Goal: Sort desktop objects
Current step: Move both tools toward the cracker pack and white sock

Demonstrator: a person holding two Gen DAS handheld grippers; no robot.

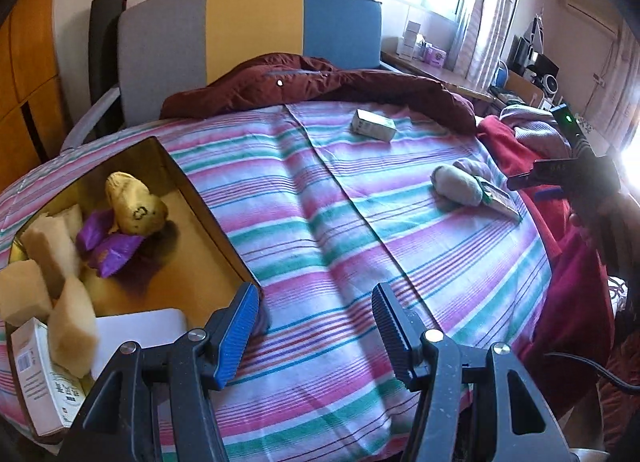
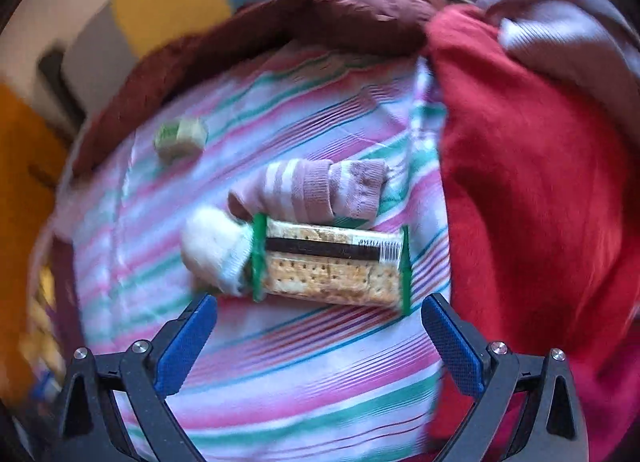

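Risk sits mostly with the right tool (image 2: pixel 319 332), whose blue pads stand wide apart and grip nothing, low in the right wrist view just beneath a cracker packet (image 2: pixel 330 264) with green end seals. That packet lies across the middle of the frame on the striped sheet (image 2: pixel 280 382), and its left end is touching a white sock (image 2: pixel 214 252), while a pink striped sock (image 2: pixel 316 189) lies right against its upper edge. A closing grip could well catch sock fabric along with the wrapper and drag a sock along. The packet lies lengthwise across the gap between the pads, so they would meet its crimped ends, which may buckle or slip; too hard a squeeze might crush the crackers. The view is smeared, so the approach looks hasty and the aim may be off. A red garment (image 2: pixel 532 165) crowds the right side and could snag the right pad.

The left tool (image 1: pixel 314 332) is partly open and empty, at the bottom of the left wrist view beside the corner of a cardboard box (image 1: pixel 216 221) at lower left that holds sponges, a purple wrapper and a small carton. Its left pad could knock that corner. A small green-and-white box (image 1: pixel 374 125) waits at upper centre, well apart from everything else.
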